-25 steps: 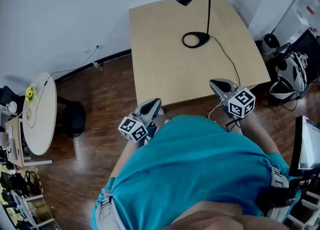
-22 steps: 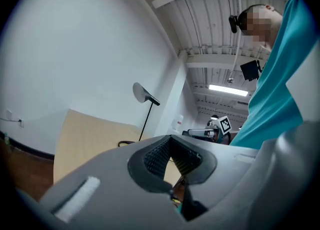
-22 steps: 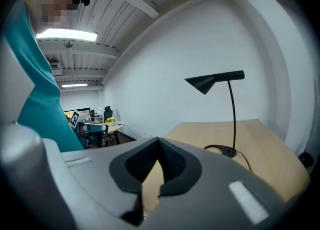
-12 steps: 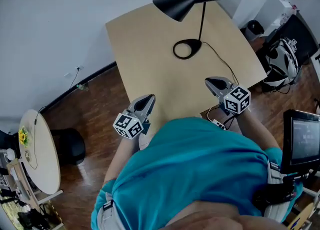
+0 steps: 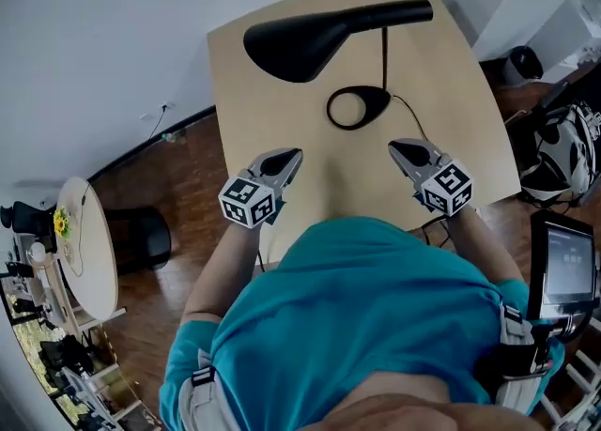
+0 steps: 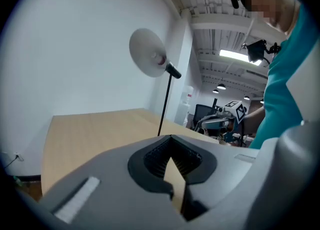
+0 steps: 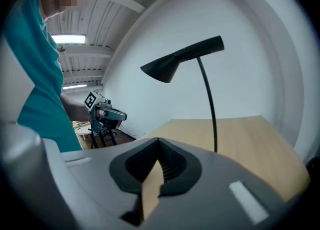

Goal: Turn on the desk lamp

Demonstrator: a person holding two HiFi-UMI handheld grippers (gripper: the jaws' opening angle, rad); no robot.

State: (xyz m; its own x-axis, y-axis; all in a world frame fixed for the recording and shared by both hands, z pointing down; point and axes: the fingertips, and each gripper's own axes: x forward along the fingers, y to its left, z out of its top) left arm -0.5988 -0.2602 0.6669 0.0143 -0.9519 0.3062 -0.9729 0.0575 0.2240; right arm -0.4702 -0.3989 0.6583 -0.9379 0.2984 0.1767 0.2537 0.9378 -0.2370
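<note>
A black desk lamp stands on the light wooden table: its shade reaches left, and a thin stem rises from an oval ring base. My left gripper hovers over the table's near edge, left of the base, shut and holding nothing. To the right of the base my right gripper is shut and empty too. In the left gripper view the shade and stem rise beyond the jaws' tips. The right gripper view shows the shade above its tips. No lamp light shows.
The lamp's cable runs from the base off the table's near right side. A round white side table and a black stool stand on the wooden floor at left. A monitor and a bag are at right.
Both grippers have moved forward, from in front of the table to over its near edge, closer to the lamp's base. The lamp looms larger in the head view. Both stay shut.
</note>
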